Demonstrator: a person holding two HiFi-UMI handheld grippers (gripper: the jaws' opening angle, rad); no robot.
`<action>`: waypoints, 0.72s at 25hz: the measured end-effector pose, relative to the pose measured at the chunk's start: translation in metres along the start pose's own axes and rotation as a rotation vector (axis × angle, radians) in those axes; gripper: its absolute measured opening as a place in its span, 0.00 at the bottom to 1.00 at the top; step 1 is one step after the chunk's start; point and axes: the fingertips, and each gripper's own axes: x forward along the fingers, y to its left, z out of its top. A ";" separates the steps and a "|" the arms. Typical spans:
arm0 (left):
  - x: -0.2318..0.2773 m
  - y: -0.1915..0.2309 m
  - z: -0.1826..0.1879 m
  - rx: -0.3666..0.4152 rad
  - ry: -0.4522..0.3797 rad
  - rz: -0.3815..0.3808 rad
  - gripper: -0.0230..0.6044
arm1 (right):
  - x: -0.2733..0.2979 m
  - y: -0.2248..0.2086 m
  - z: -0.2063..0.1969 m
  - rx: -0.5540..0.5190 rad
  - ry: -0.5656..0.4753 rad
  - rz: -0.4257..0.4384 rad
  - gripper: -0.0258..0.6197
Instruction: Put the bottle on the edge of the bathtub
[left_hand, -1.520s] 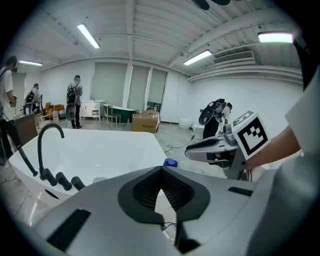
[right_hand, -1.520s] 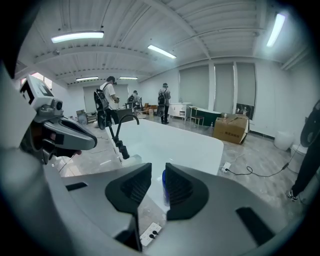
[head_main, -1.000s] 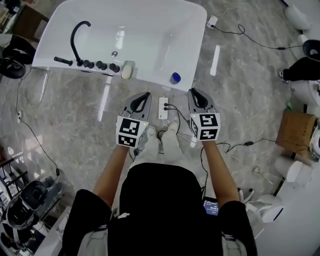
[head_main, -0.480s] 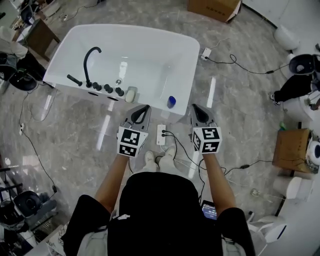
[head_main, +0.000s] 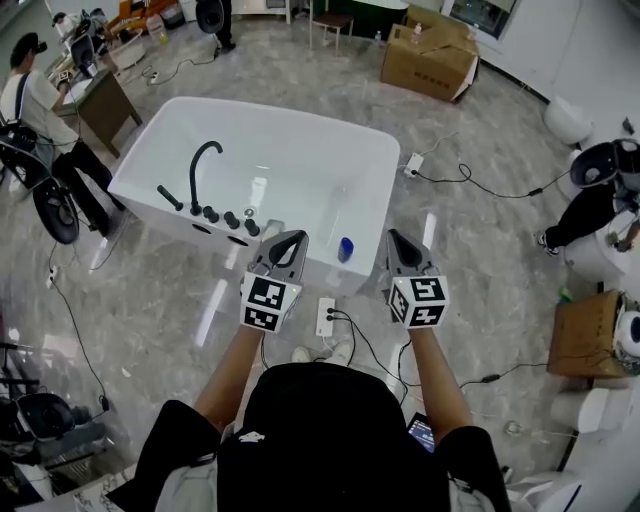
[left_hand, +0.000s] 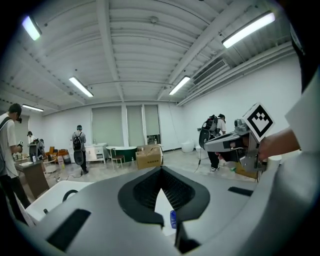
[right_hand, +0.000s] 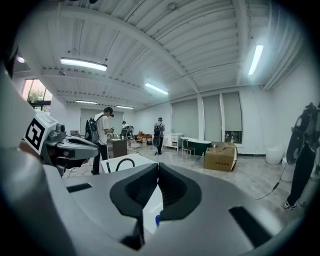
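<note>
Lying on the floor between the person's forearms: a white power strip (head_main: 325, 316) with cables plugged in.

Left tongs (head_main: 292, 242): clenched, tips together, nothing between them.

Right tongs (head_main: 398, 242): clenched likewise, empty. Both point at the bathtub, side by side.

Bottle (head_main: 345, 249): small, blue, upright on the near edge of the bathtub (head_main: 290, 112), toward its near right corner. In the head view it sits between the two tongs and touches neither.

Faucet (head_main: 203, 166): black, curved, on the near edge toward the left corner, with a row of black knobs (head_main: 228, 217) beside it.

Cardboard box (head_main: 432, 60): on the floor beyond the bathtub's far right corner.
</note>
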 end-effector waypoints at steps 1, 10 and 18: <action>0.000 0.001 0.008 0.007 -0.013 0.004 0.05 | -0.001 -0.002 0.008 -0.001 -0.015 -0.001 0.08; -0.013 0.009 0.055 0.036 -0.093 0.019 0.05 | -0.014 -0.006 0.057 -0.012 -0.109 -0.017 0.08; -0.015 0.004 0.074 0.033 -0.143 0.037 0.05 | -0.025 -0.004 0.065 -0.026 -0.140 -0.012 0.08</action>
